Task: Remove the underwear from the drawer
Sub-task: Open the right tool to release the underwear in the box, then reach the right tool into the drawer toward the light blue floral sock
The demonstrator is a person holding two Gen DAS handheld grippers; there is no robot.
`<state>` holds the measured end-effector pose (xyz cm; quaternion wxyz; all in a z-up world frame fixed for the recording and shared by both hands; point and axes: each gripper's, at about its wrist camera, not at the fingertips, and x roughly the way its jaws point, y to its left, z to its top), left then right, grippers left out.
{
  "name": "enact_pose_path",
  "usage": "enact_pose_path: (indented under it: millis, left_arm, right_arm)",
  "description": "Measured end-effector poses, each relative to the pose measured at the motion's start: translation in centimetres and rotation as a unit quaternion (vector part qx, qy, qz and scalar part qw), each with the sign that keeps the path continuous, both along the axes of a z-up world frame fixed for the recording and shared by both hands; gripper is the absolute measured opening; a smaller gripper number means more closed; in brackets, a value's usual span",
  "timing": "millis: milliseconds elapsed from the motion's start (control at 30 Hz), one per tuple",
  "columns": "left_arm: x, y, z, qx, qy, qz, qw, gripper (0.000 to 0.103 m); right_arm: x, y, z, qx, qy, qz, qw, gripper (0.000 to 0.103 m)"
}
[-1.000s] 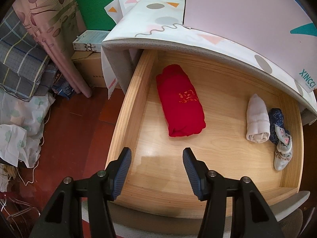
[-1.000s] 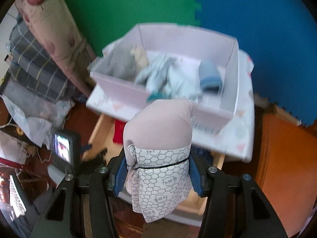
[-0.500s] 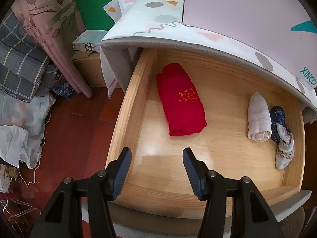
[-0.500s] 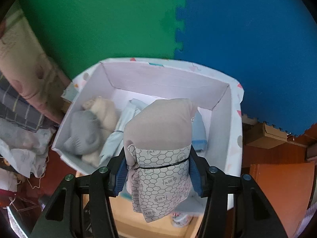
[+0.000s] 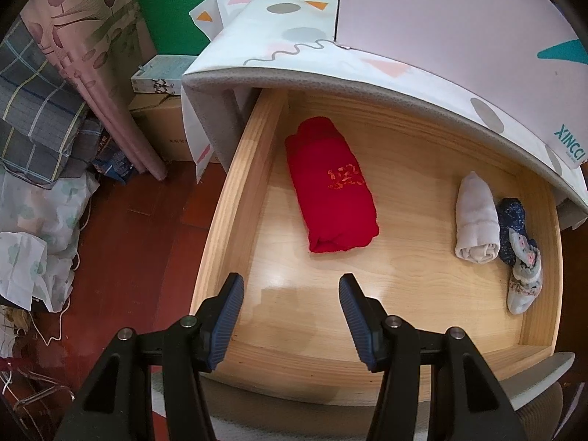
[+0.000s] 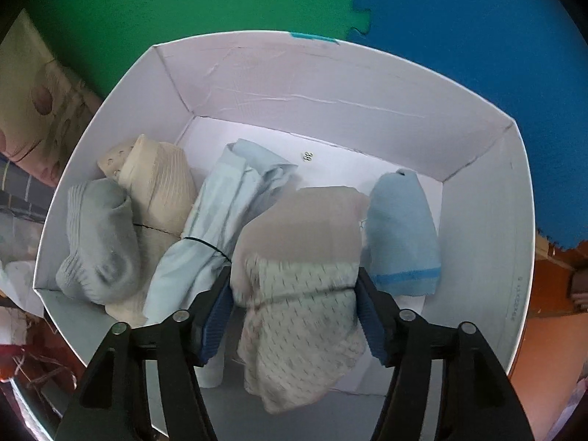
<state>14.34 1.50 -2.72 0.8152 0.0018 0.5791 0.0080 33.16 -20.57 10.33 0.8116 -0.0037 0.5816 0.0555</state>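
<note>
Clamped in my right gripper [image 6: 294,312], the rolled beige underwear [image 6: 297,257] hangs over the white box [image 6: 330,84], long axis pointing to the frame's top, between pale-blue rolls. Left gripper [image 5: 290,316] gapes empty, the red roll [image 5: 330,191] in the drawer [image 5: 228,202] straight ahead, lengthwise.

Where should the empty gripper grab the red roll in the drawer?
Probably across the middle of the red roll, from above. It lies flat and long on the drawer floor with bare wood along both long sides, so the open left gripper can straddle it.

Green foam wall [image 6: 183,11], blue foam wall [image 6: 477,36], red-brown floor [image 5: 139,250], patterned curtain [image 5: 92,47]
</note>
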Motion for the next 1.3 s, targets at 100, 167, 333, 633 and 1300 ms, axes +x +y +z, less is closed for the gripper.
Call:
enact_pose_path:
  millis: [100,167,333,633,1300]
  left_arm:
    - [0.0,0.0,0.0,0.000,0.001,0.000,1.0000,0.055]
    - [0.1,0.0,-0.1,-0.001,0.002,0.000,1.0000,0.055]
    - [0.1,-0.1,-0.2,0.004,0.004,0.000,1.0000,0.055]
    - [0.1,0.0,-0.3,0.004,0.007,0.001,1.0000,0.055]
    - [0.2,0.1,-0.4,0.005,0.011,0.002,0.9999,0.055]
  right_arm:
    - [-0.8,-0.2,2.0,0.005,-0.022,-0.006,1.000,0.068]
    - [-1.8,-0.6,3.6,0.013,-0.037,-0.004,0.999,0.069]
    - [-5.9,-1.4,6.6,0.019,-0.056,0.012,0.998,0.069]
    - [-14.6,-4.1,6.4,0.031,-0.044,0.029,0.998,0.063]
    - [-17.6,-6.4,-11.5,-0.013,0.122,0.009,0.992,0.044]
